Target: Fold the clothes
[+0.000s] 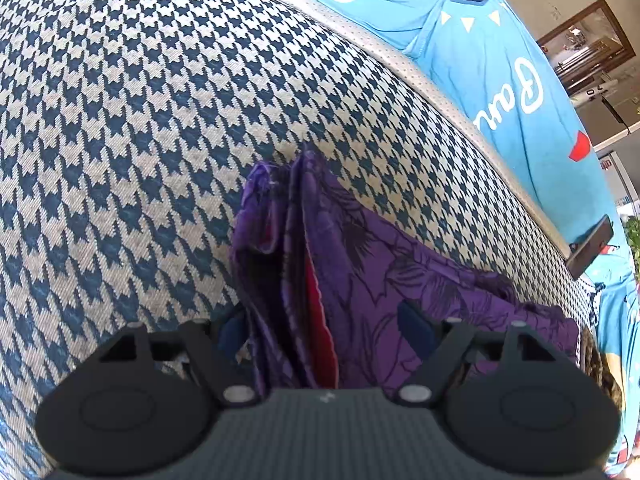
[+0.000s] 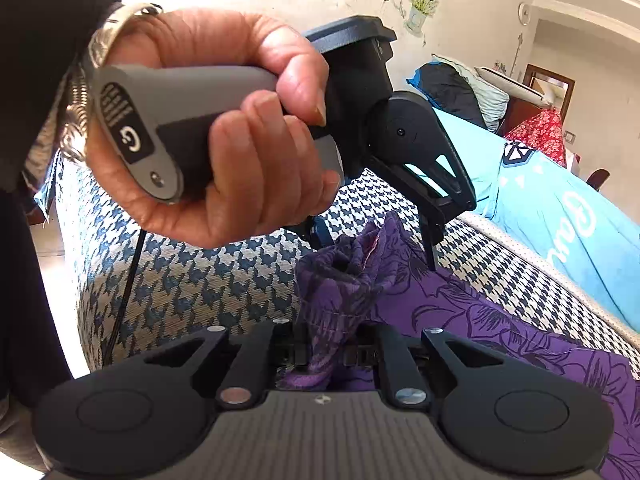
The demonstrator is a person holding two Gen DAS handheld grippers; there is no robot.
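Observation:
A purple flower-print garment (image 1: 360, 248) with a red inner side lies bunched on a houndstooth-covered cushion (image 1: 160, 120). In the left wrist view my left gripper (image 1: 322, 328) is open, and a gathered fold of the garment stands up between its blue pads (image 1: 416, 328). The right wrist view shows the left gripper (image 2: 374, 248) from the side in a person's hand (image 2: 240, 140), tilted down over the garment's (image 2: 460, 312) raised corner. My right gripper (image 2: 326, 354) is shut on a pinched ridge of the same purple cloth, close below that corner.
A light blue sheet with white lettering (image 1: 500, 80) (image 2: 560, 220) lies beyond the cushion's far edge. A dark flat phone-like object (image 1: 592, 246) rests at that edge. A black cable (image 2: 128, 280) hangs from the left handle. Pillows (image 2: 460, 88) and red flowered cloth (image 2: 540, 128) sit farther back.

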